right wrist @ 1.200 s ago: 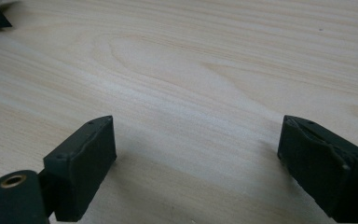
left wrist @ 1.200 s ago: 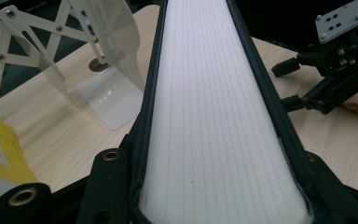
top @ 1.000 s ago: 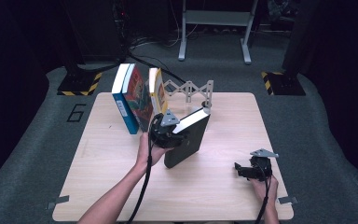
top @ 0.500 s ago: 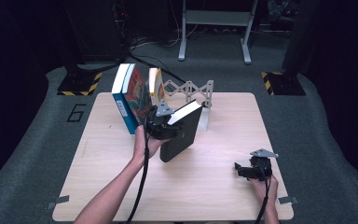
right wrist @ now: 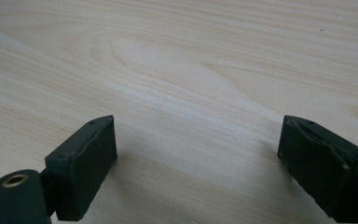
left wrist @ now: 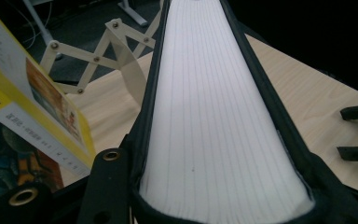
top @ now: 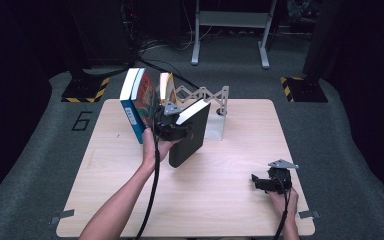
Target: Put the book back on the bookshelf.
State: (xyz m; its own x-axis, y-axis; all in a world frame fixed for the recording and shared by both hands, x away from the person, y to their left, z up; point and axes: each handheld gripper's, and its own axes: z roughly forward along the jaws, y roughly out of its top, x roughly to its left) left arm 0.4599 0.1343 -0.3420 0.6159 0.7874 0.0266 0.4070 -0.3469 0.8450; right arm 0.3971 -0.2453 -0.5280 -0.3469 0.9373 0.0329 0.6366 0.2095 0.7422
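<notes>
A thick black book (top: 190, 140) with white page edges (left wrist: 214, 121) stands tilted near the table's middle. My left gripper (top: 172, 125) is shut on it, the jaws clamping its black covers from both sides. To its left stand a yellow book (top: 165, 87) (left wrist: 32, 102) and a blue book with a colourful cover (top: 137, 102), leaning by a white expanding bookend rack (top: 207, 97) (left wrist: 107, 56). My right gripper (top: 260, 182) (right wrist: 196, 158) rests low over the bare wood at the front right, jaws wide open with nothing between them.
The light wooden table (top: 230, 200) has free room in front and on the right. Dark carpet surrounds it, with a metal stand (top: 230, 30) and yellow-black striped bases (top: 87, 90) behind. The right gripper's jaw tips (left wrist: 356, 133) show at the left gripper view's right edge.
My left gripper has carried the black book leftward and slightly up, toward the standing books. The right gripper has stayed in place.
</notes>
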